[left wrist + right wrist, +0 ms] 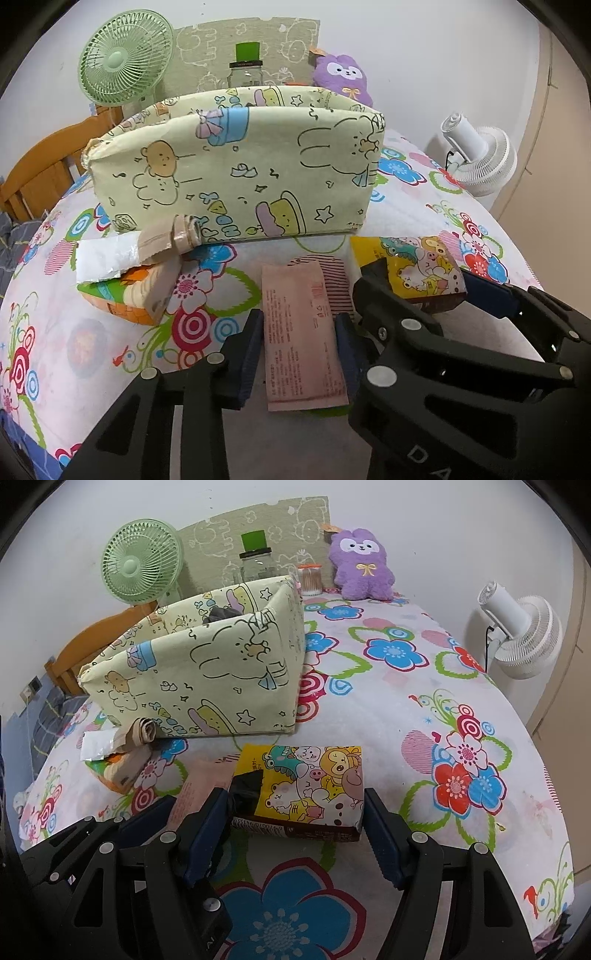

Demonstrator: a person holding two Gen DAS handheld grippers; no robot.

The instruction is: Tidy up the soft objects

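A pale cartoon-print fabric bin (236, 170) stands on the flowered bed; it also shows in the right wrist view (207, 679). My left gripper (299, 354) is around a flat pink packet (299, 332), its pads touching both edges. My right gripper (295, 834) is open around a yellow cartoon tissue pack (306, 786), which also shows in the left wrist view (417, 269). A striped cloth (332, 280) lies under the pink packet. An orange tissue pack (125, 291) with a rolled beige item (181, 236) on it lies left of the bin.
A purple plush (364, 565), a glass jar (256, 565) and a cotton swab jar (310, 578) stand at the wall. A green fan (142, 566) is back left, a white fan (517, 627) at the right. The bed edge drops off right.
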